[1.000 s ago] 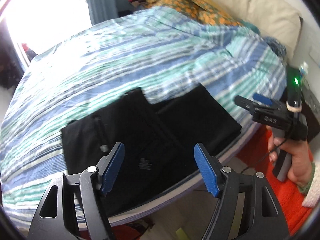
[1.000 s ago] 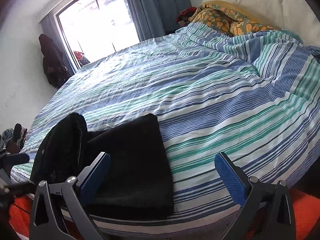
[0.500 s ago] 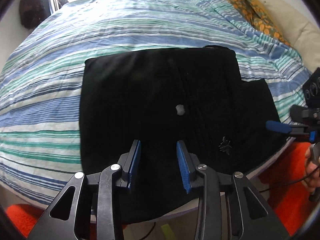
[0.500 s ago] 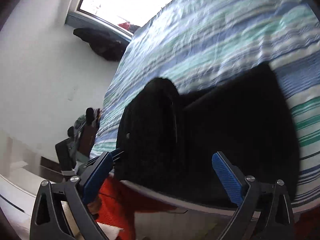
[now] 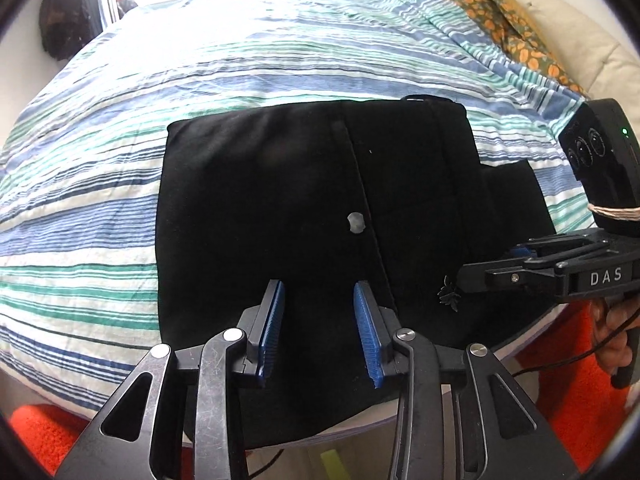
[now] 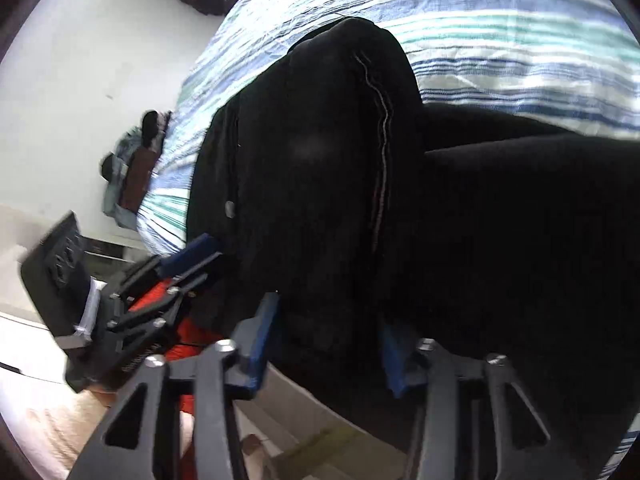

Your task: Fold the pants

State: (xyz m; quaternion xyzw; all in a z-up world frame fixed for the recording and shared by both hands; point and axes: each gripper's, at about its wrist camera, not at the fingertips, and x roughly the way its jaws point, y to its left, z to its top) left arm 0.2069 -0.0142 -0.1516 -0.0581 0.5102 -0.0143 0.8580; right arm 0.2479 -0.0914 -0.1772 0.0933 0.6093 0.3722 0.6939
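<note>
Black pants [image 5: 280, 208] lie folded near the front edge of the bed, on a duvet [image 5: 120, 128] striped blue, green and white. From the left wrist we see our left gripper [image 5: 318, 322] poised over the near hem, its blue pads parted with dark cloth showing between them; we cannot tell whether they touch it. Our right gripper [image 5: 486, 270] comes in from the right at the pants' edge, beside a small embroidered logo [image 5: 449, 298]. In its own view the right gripper [image 6: 326, 346] straddles a thick fold, blue pads on both sides of the cloth; whether it pinches we cannot tell. Orange rug [image 5: 568, 380] lies below the bed.
</note>
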